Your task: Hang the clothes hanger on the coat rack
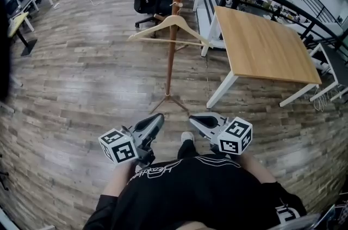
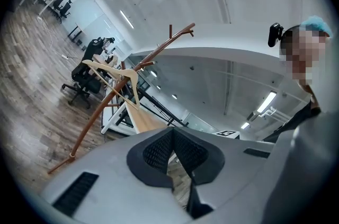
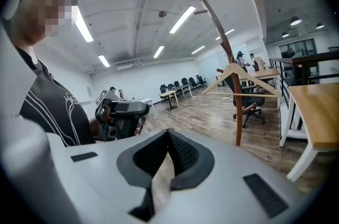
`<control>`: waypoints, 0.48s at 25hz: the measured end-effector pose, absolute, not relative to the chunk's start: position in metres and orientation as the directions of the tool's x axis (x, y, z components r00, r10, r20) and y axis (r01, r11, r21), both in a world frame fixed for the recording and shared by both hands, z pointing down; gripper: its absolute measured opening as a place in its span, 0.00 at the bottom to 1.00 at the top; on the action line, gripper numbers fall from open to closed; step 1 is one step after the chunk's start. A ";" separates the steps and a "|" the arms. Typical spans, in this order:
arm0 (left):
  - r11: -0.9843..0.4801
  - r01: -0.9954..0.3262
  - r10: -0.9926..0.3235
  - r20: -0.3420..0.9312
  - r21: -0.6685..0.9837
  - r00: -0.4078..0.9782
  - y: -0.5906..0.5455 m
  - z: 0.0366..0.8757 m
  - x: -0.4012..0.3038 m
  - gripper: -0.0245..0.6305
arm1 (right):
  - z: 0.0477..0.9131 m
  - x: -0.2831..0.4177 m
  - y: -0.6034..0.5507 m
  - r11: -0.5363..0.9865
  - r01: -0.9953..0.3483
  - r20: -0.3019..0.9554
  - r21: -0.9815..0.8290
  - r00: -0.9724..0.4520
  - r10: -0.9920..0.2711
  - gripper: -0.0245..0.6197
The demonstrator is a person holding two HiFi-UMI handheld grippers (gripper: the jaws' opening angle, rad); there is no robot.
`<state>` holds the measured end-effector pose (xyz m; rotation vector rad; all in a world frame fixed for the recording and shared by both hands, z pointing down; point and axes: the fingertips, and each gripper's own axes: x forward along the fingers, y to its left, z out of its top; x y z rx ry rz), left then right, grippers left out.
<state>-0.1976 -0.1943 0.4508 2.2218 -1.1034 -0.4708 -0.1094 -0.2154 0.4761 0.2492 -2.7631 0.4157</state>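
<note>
Hanger (image 1: pixel 169 28): hanging on coat rack (image 1: pixel 172 68). We are holding left tool (image 1: pixel 159 117) and right tool (image 1: pixel 192 117), both closed tight, empty.

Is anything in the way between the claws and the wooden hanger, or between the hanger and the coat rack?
Nothing visible is. Only bare wood-plank floor lies between the left claw, the right claw and the light wooden clothes hanger. It already hangs on the tall brown wooden coat rack. Both claws are shut and empty.
</note>
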 end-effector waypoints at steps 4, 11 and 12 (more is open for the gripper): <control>-0.476 -0.592 -0.799 -0.037 0.650 0.601 -0.191 0.451 -0.195 0.05 | 0.476 -0.110 -0.213 0.943 -0.225 0.356 -0.246 -0.926 -0.127 0.10; -0.482 -0.575 -0.789 -0.042 0.661 0.613 -0.188 0.451 -0.188 0.05 | 0.477 -0.104 -0.210 0.940 -0.236 0.360 -0.247 -0.923 -0.138 0.10; -0.482 -0.575 -0.789 -0.043 0.661 0.612 -0.188 0.450 -0.187 0.05 | 0.477 -0.103 -0.210 0.940 -0.237 0.360 -0.244 -0.923 -0.139 0.10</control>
